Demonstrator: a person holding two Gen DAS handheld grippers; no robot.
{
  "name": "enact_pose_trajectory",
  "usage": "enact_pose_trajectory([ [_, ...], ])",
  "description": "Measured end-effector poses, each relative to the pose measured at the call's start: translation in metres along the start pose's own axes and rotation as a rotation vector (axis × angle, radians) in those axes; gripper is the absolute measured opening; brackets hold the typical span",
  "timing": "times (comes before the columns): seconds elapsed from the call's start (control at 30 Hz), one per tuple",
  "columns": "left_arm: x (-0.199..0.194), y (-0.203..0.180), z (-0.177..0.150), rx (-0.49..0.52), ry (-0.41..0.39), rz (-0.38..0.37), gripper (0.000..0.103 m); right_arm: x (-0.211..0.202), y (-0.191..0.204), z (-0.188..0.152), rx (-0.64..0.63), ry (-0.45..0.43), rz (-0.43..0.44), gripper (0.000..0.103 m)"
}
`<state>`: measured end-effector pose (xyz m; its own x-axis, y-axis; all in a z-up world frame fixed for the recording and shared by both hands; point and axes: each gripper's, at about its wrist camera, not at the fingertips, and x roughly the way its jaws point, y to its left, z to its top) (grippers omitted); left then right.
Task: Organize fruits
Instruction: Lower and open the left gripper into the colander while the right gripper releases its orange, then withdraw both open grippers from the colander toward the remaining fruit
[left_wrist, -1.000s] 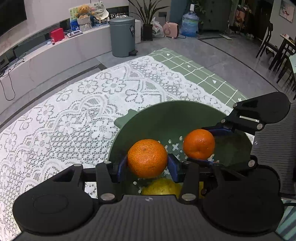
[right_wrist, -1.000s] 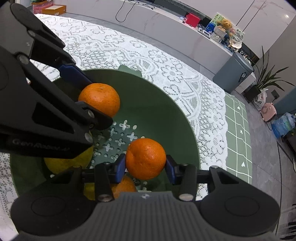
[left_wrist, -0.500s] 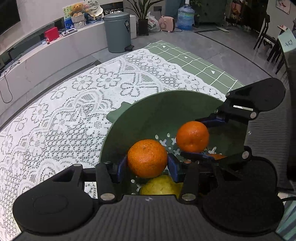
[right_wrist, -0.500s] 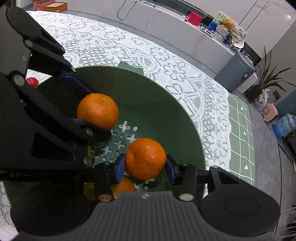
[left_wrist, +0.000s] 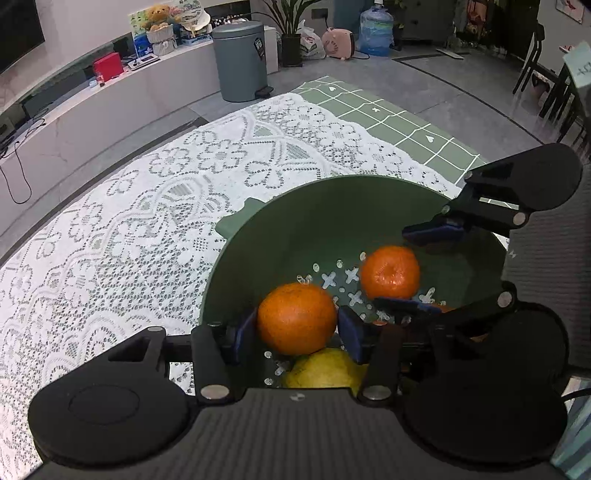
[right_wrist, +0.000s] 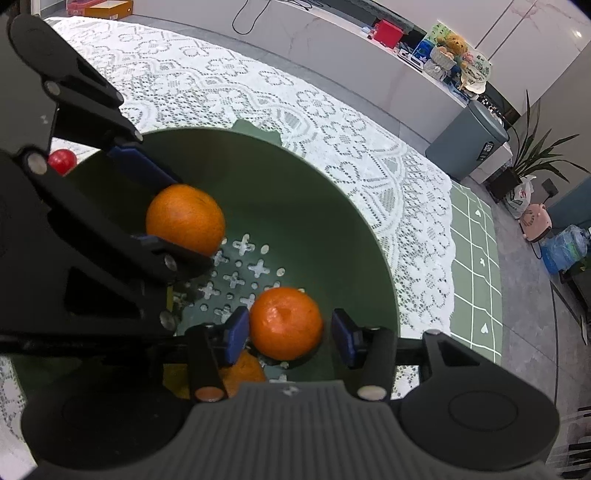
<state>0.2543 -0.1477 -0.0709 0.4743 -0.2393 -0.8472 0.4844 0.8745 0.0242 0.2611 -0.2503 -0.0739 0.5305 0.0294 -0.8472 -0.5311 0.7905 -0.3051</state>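
A green perforated bowl (left_wrist: 295, 221) (right_wrist: 295, 206) stands on the lace cloth, and both grippers reach into it. My left gripper (left_wrist: 297, 332) has an orange (left_wrist: 295, 317) between its blue pads. Its jaws are opening and the pads look just clear of the peel. My right gripper (right_wrist: 290, 336) is opening too. Its orange (right_wrist: 286, 323) shows a gap to the right-hand pad and sits low in the bowl. A yellow fruit (left_wrist: 325, 369) and another orange (right_wrist: 243, 373) lie on the bowl's floor beneath the grippers.
A small red fruit (right_wrist: 62, 160) lies on the white lace tablecloth (left_wrist: 129, 240) just outside the bowl's left rim. The table's far edge drops to a grey floor with a green checked mat (left_wrist: 388, 118) and a grey bin (left_wrist: 242, 61).
Both pairs of jaws have widened around their oranges. The right gripper's orange has come off the far pad and sunk a little toward the bowl's floor. Neither hand has shifted.
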Motion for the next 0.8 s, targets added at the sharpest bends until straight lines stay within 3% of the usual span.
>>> enact_pose_trajectory([
  [0.2,-0.012,-0.002,0.002,0.005,-0.016,0.014,0.062,-0.012,0.000,0.000,0.003,-0.014,-0.011,0.051],
  [0.37,-0.031,-0.004,0.002,0.013,-0.057,0.031,0.062,-0.030,0.000,-0.002,0.017,-0.046,-0.024,0.060],
  [0.8,-0.103,0.004,-0.011,-0.044,-0.240,0.097,0.062,-0.091,0.016,-0.008,0.186,-0.193,-0.044,0.069],
])
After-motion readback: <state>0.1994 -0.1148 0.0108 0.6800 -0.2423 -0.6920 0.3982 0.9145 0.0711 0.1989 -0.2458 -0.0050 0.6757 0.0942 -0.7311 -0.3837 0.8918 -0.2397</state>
